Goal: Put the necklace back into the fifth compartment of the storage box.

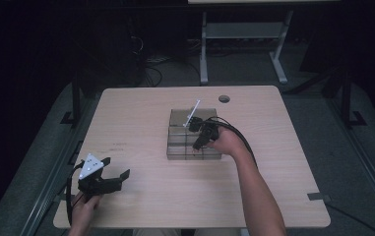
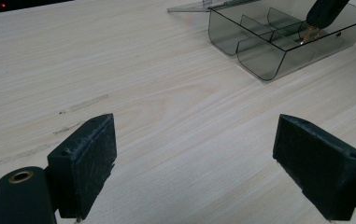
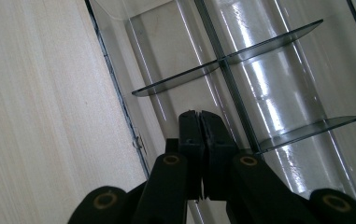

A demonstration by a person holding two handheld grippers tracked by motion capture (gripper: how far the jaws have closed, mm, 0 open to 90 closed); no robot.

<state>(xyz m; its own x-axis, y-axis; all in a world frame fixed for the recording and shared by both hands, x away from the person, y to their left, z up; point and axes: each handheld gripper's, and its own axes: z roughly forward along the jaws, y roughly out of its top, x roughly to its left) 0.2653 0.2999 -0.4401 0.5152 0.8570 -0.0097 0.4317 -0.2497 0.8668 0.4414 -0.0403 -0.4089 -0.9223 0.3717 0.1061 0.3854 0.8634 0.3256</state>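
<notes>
Left tool low over bare surface, jaws wide, empty; divided clear box well ahead and to its right. Right tool far nearer, pressed closed on nothing, tip inside a compartment, box's long channels running straight ahead

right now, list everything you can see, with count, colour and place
table: one, light wood, under everything
compartment box: one, clear smoky grey with dividers, table centre
box lid: one, clear, lying flat at the box's far side
cable hole: one, dark, table's far edge
desk frame: one, grey, on the floor beyond
left gripper: black, open, near-left of the table
right gripper: black, shut, inside the box
forearms: two, from the near edge
</notes>
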